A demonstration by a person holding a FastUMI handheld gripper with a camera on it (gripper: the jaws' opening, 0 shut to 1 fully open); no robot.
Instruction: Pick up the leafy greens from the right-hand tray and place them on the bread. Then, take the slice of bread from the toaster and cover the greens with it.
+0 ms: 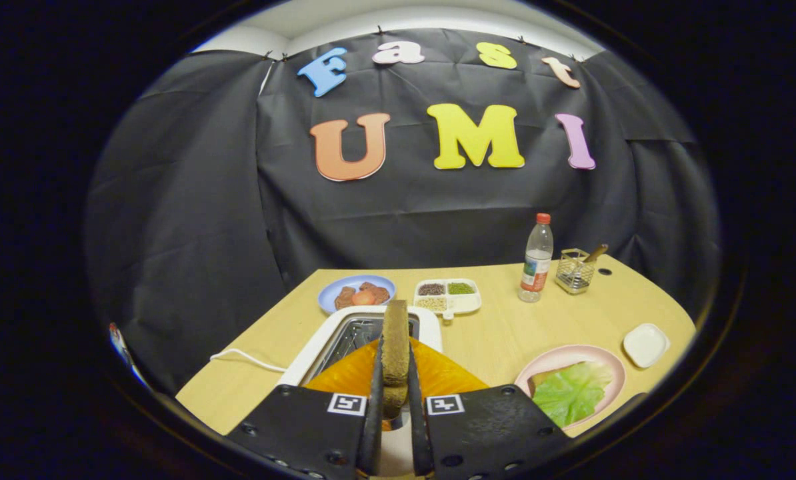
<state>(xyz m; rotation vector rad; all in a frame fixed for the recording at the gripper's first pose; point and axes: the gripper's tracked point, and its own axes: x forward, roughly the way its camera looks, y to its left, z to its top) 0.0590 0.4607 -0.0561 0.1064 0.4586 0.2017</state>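
Observation:
My gripper is shut on a slice of brown bread, held edge-on and upright between both fingers. The slice hangs above the white toaster, whose open slot lies just ahead of the fingers. An orange plate-like surface shows under the slice, right in front of the fingers. To the right of the fingers a pink plate holds another slice of bread with the leafy greens lying on top of it.
Beyond the toaster sit a blue plate of food and a white divided tray of grains. A water bottle, a wire holder and a small white dish stand at the back right. The toaster's cord trails left.

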